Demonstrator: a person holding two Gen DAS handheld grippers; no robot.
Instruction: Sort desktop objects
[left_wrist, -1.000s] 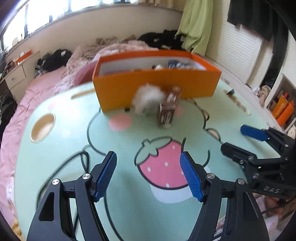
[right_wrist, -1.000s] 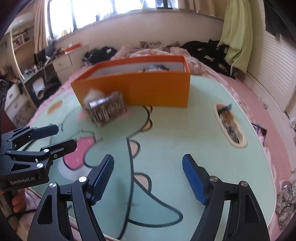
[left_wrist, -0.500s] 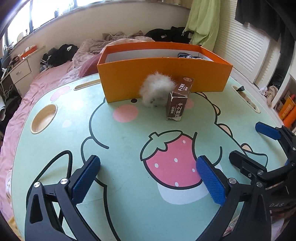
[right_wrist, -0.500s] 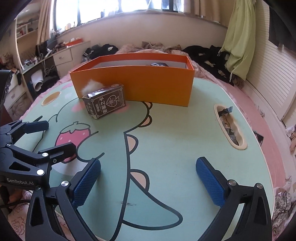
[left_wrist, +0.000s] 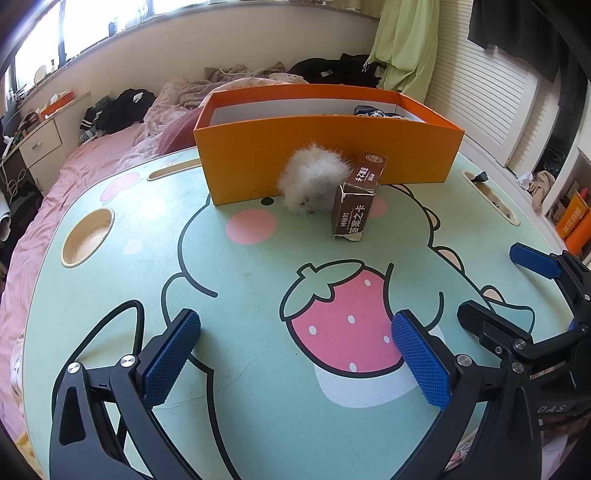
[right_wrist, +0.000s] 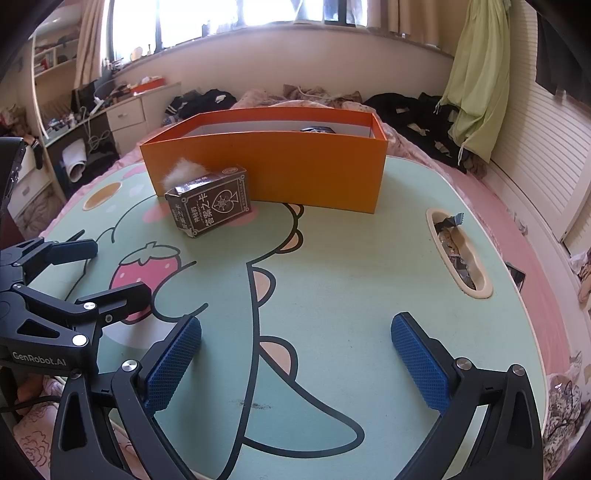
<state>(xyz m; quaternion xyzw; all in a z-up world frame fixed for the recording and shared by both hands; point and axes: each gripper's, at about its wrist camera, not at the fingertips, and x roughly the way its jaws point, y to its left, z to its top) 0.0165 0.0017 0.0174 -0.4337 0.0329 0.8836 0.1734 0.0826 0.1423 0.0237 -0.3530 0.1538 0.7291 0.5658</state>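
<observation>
My left gripper (left_wrist: 295, 354) and my right gripper (right_wrist: 295, 362) hover low over a mint-green tabletop (left_wrist: 229, 295) printed with a cartoon animal and a strawberry. Both have just been opening and now stand wide, with nothing between their blue pads. In the left view the right gripper (left_wrist: 491, 291) shows at the right edge; in the right view the left gripper (right_wrist: 110, 269) shows at the left edge.

Ahead of both grippers, well apart from them, a small brown card box (left_wrist: 356, 201) lies on the tabletop. Its long axis runs from its near flap end toward the orange box (left_wrist: 325, 155) behind it, slanting a little to the right in the left view. In the right view the card box (right_wrist: 210, 205) lies ahead and to the left, its broad printed face toward me and its long axis running left to right.

A white fluffy ball (left_wrist: 312, 182) sits just to the left of the card box, touching it and resting against the orange box's front wall. The orange box stands open at the far side of the tabletop, with a dark item inside near its right end.
</observation>
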